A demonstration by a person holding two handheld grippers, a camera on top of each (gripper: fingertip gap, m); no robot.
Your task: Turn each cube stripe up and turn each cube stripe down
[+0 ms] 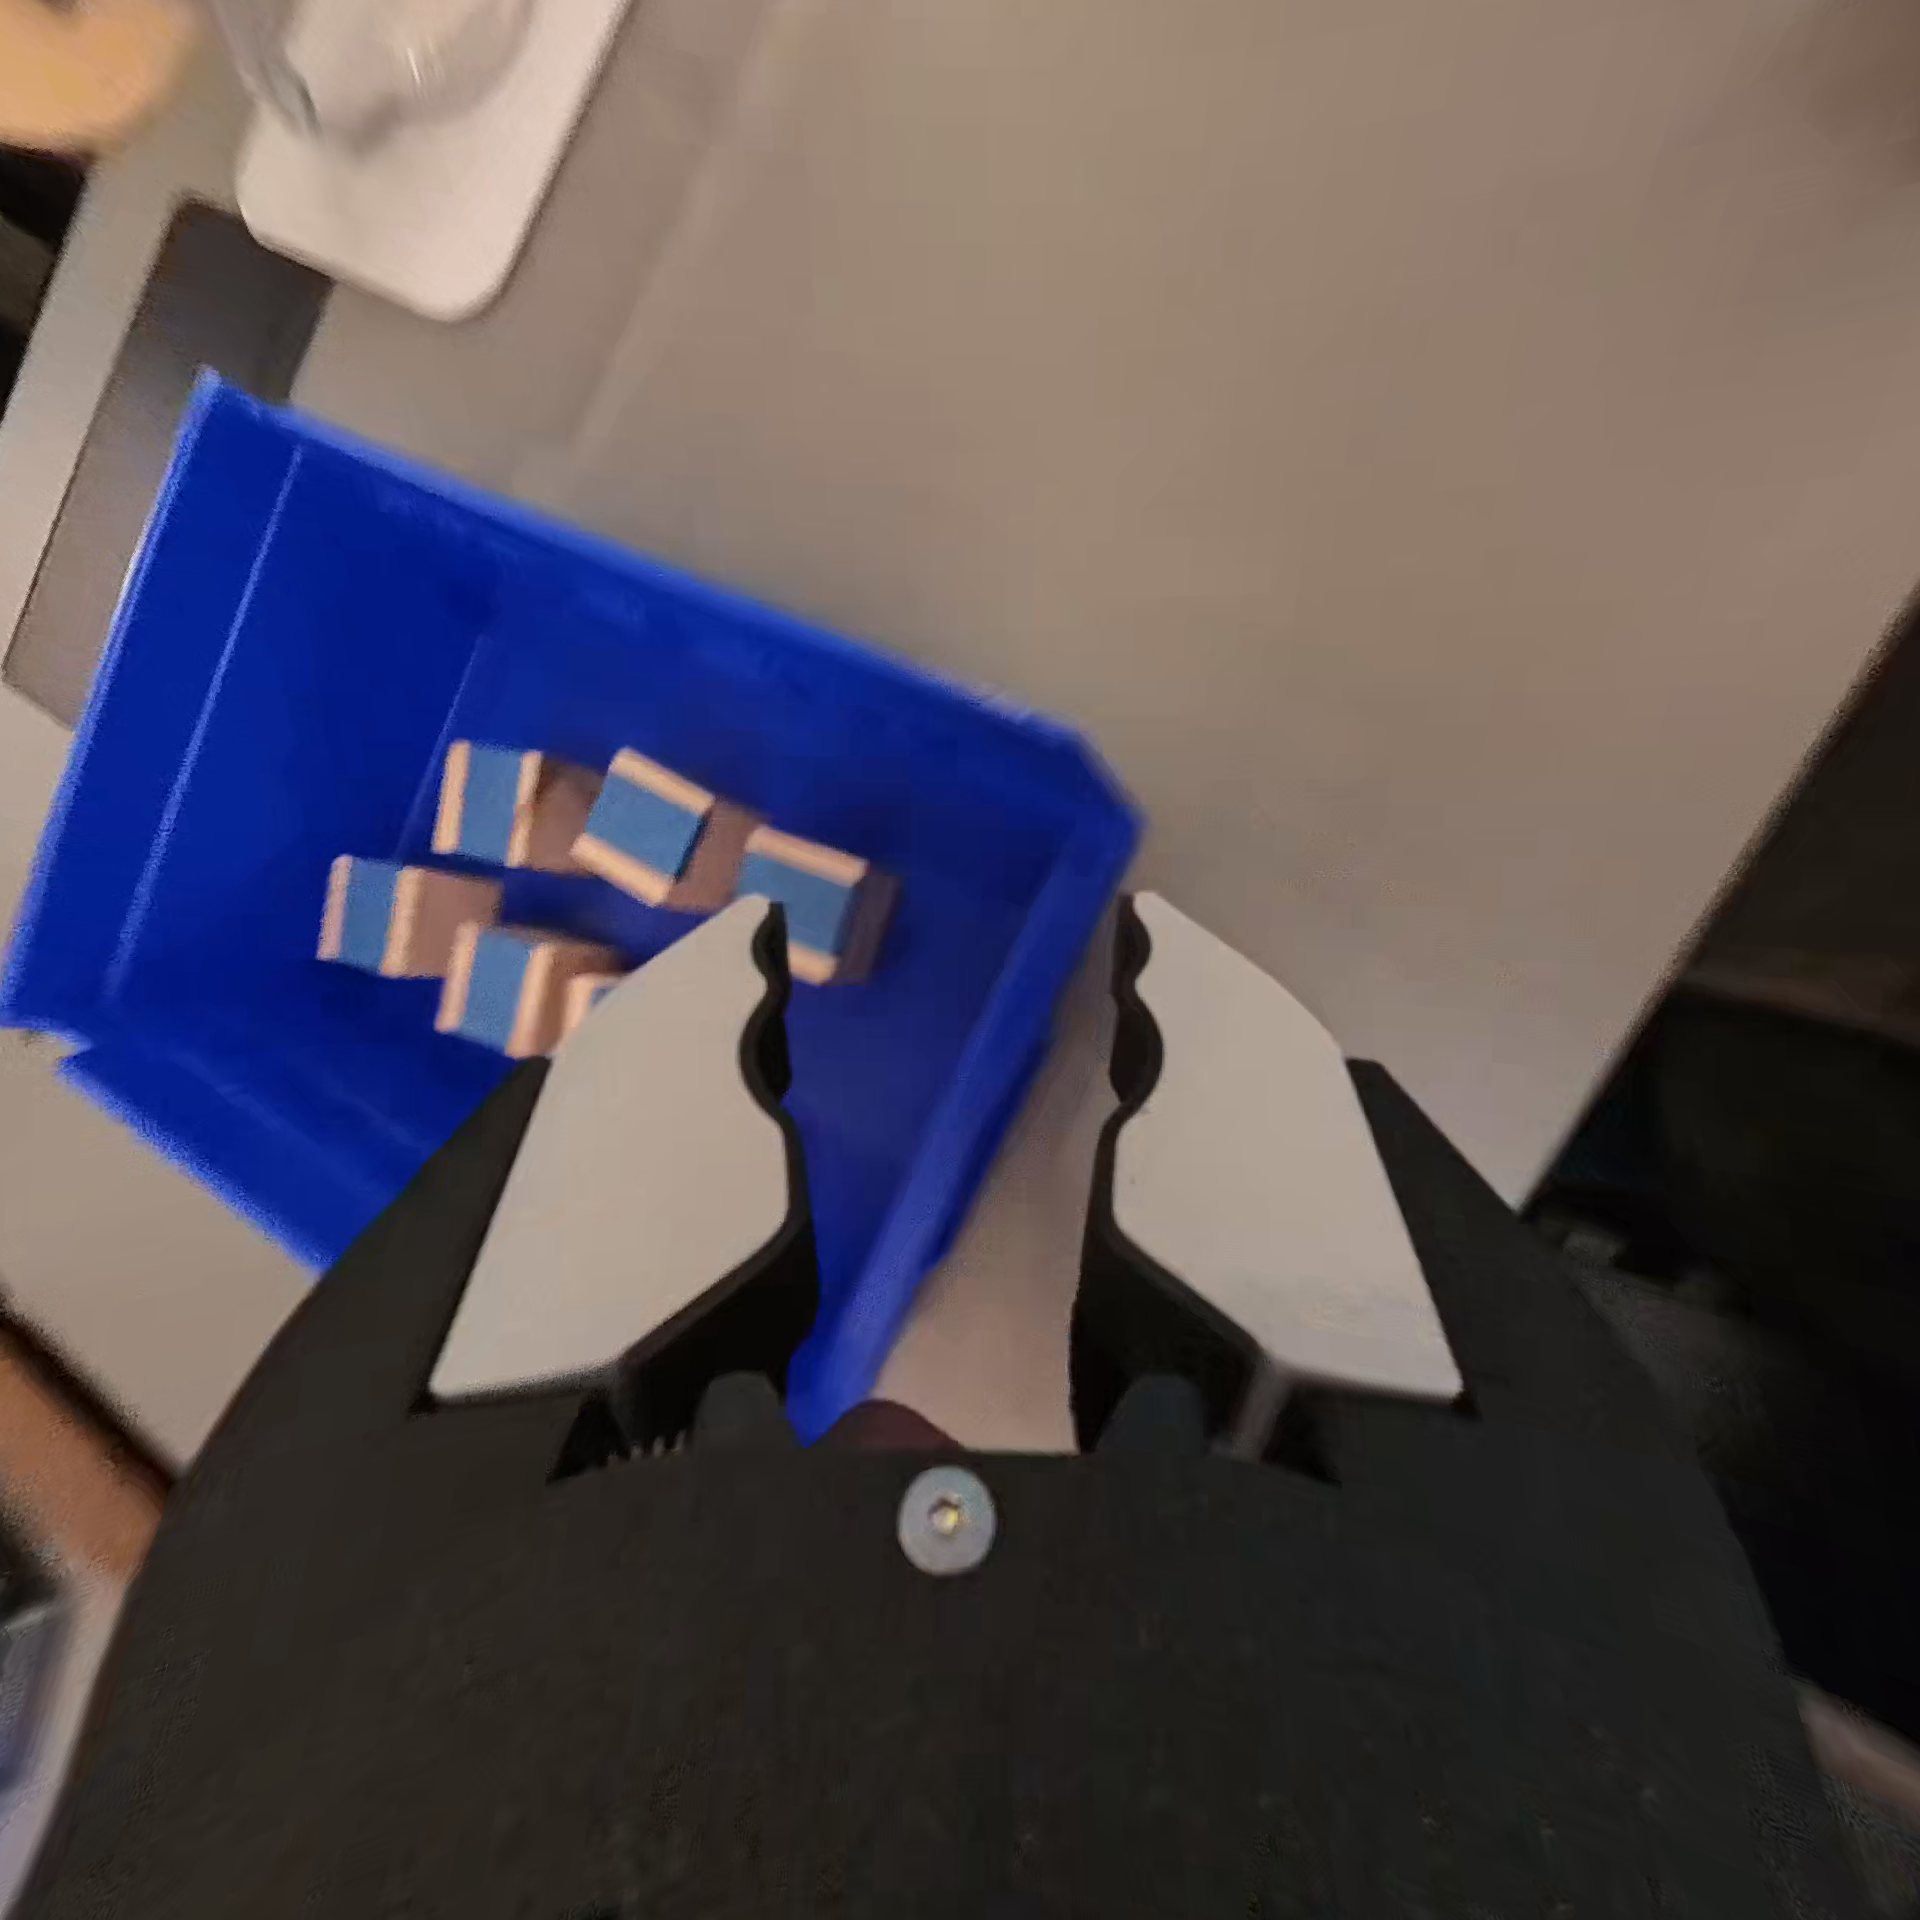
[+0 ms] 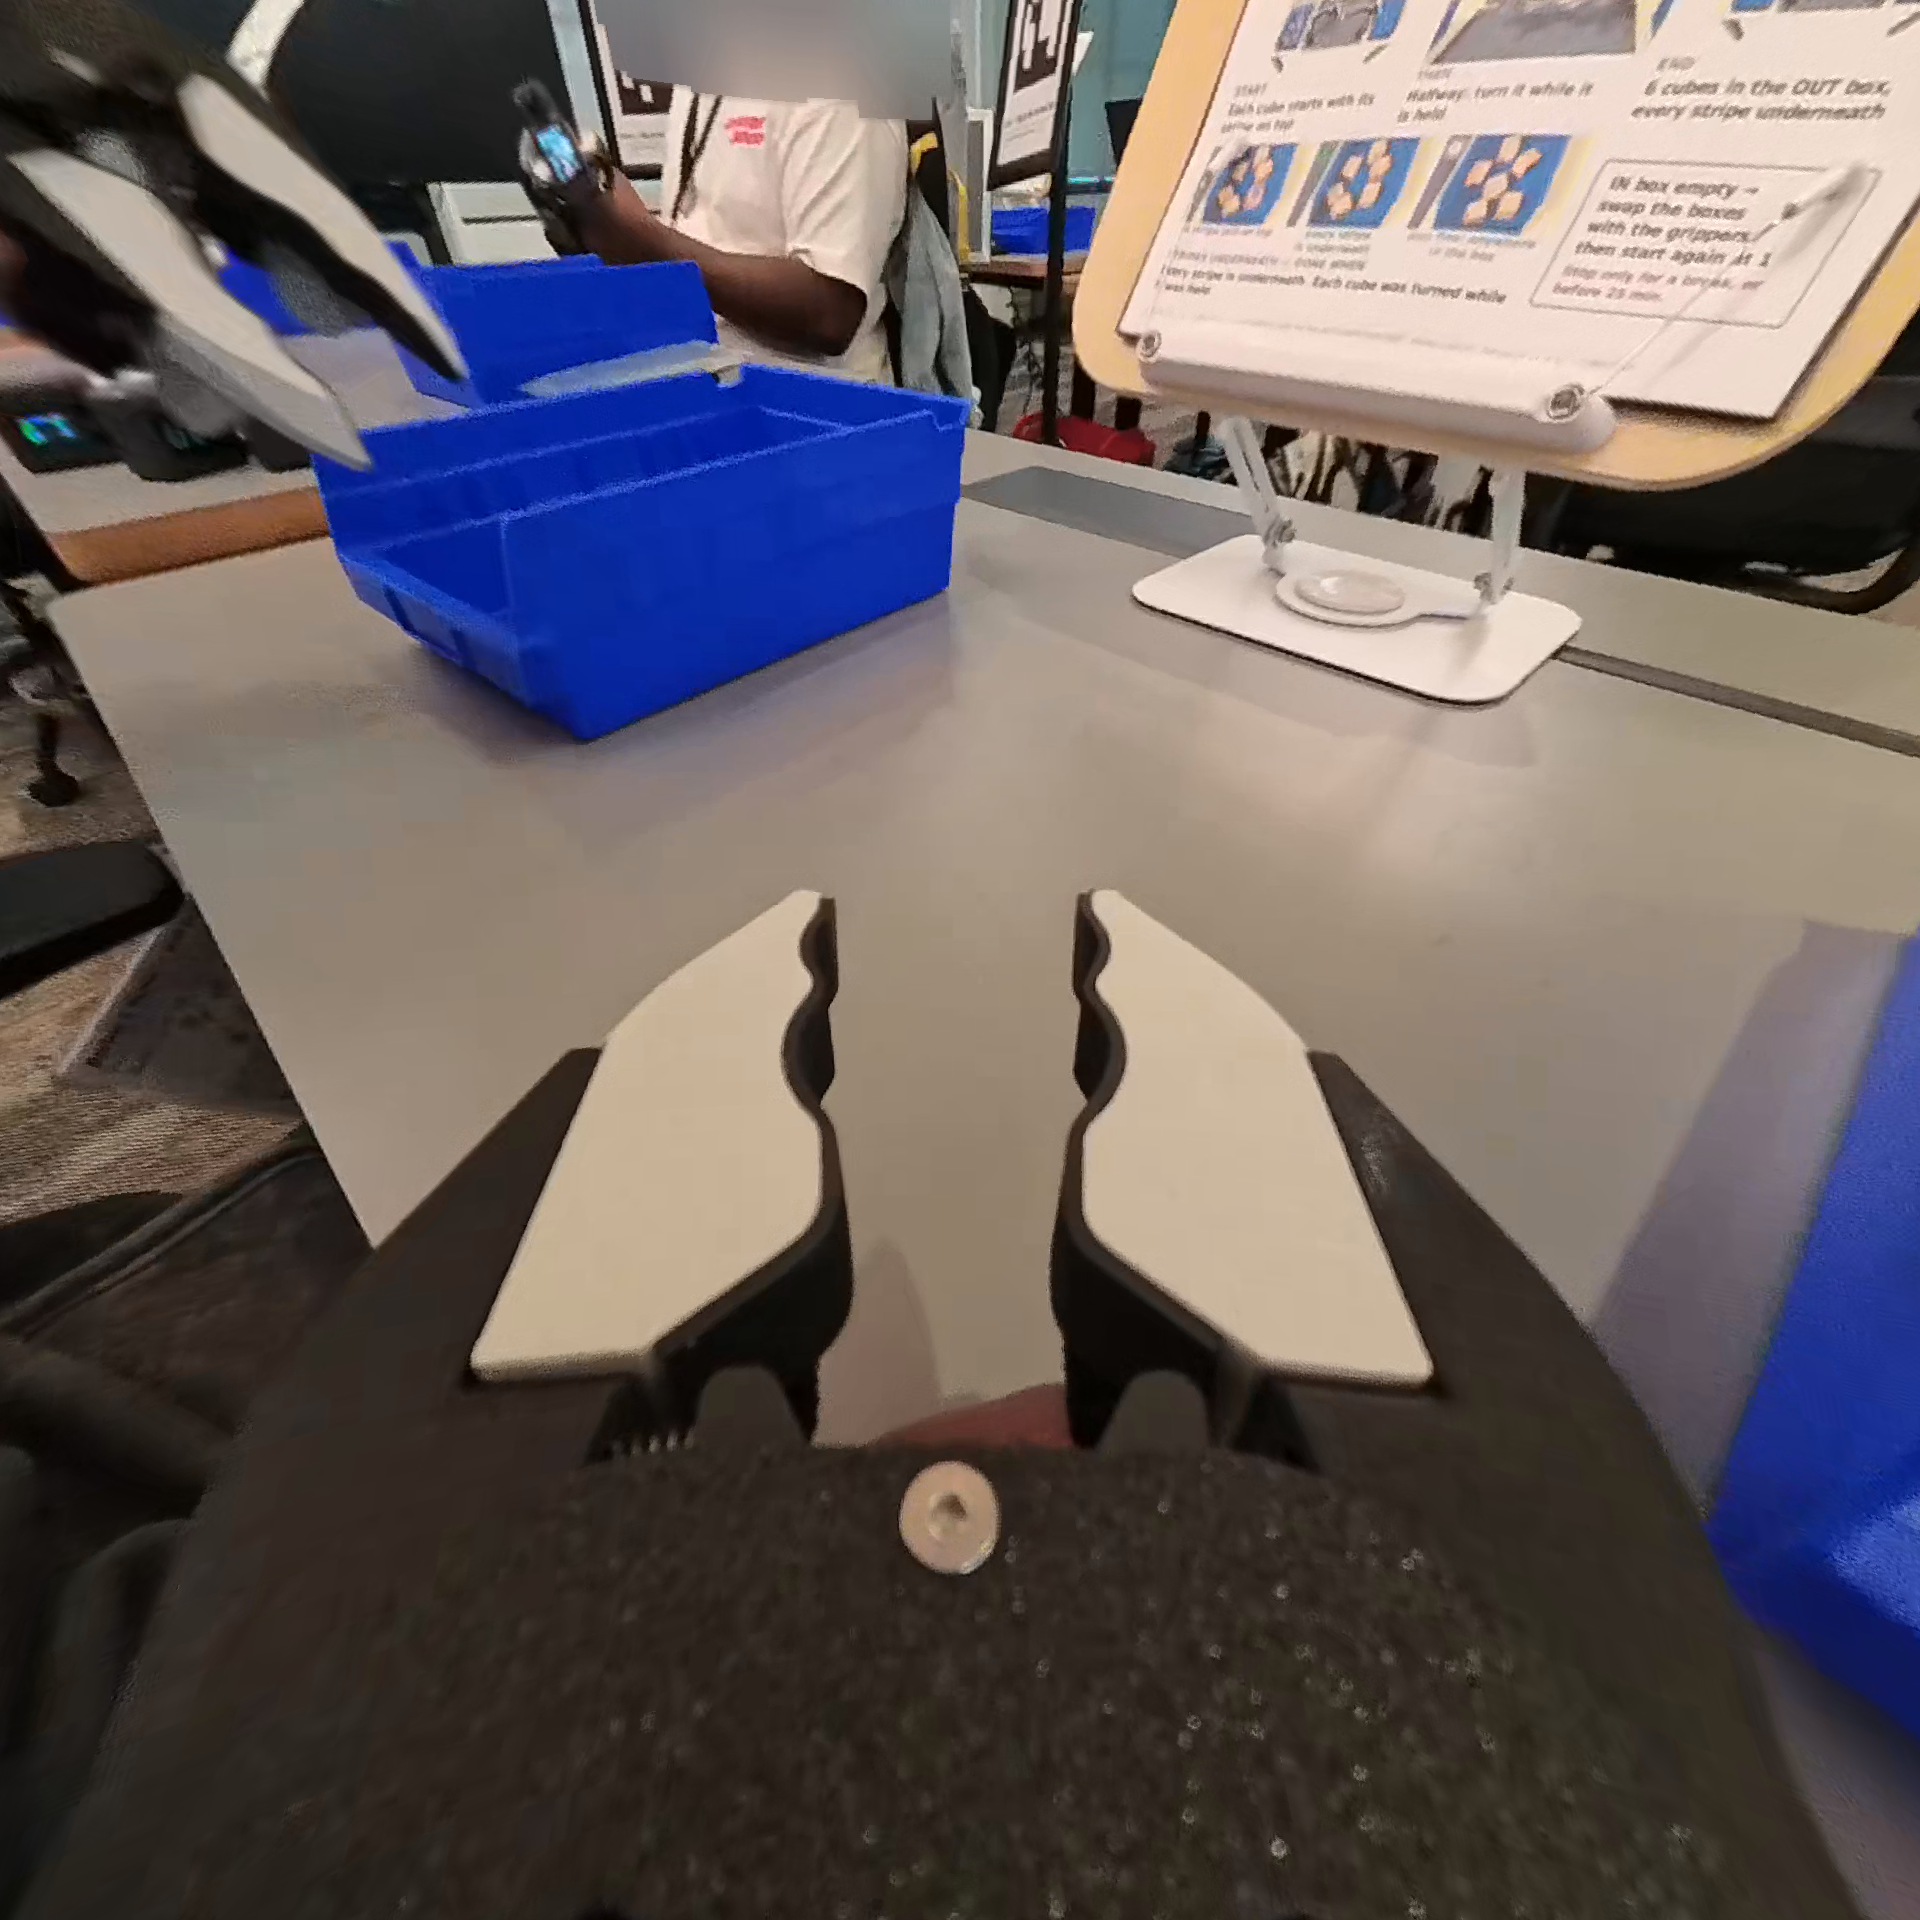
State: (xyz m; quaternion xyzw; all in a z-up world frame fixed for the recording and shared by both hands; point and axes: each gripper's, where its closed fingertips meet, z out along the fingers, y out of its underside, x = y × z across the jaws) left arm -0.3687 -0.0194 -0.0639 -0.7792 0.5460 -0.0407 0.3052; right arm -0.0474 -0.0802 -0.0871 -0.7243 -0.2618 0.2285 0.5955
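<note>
Status from where I'm standing: nothing picked yet, as far as I can judge.

Left two-finger gripper with grey plates and black pads (image 1: 945, 914) hangs over the open-topped blue plastic bin (image 1: 914, 748), jaws spread, nothing between them. Its view is motion-blurred. The bin sits on the flat grey tabletop (image 1: 1299, 468).

Small wooden cubes with a blue stripe across one face (image 1: 644, 826) lie bunched on the bin floor, touching or nearly so. I count about five clearly; another may be hidden behind the left finger. Those I can see show the stripe on top or toward the camera, so I'd say the flipping hasn't begun on this batch.

Right gripper of the same build (image 2: 954, 914) is parked low over bare table, well apart from the bin, also released and empty. A second blue bin edge (image 2: 1829, 1351) shows at its right; contents not visible, so I can't say whether any cubes are in it.

White-based stand holding an instruction board (image 2: 1351, 613) is at the far side of the table.

Remaining: essentially every cube.
</note>
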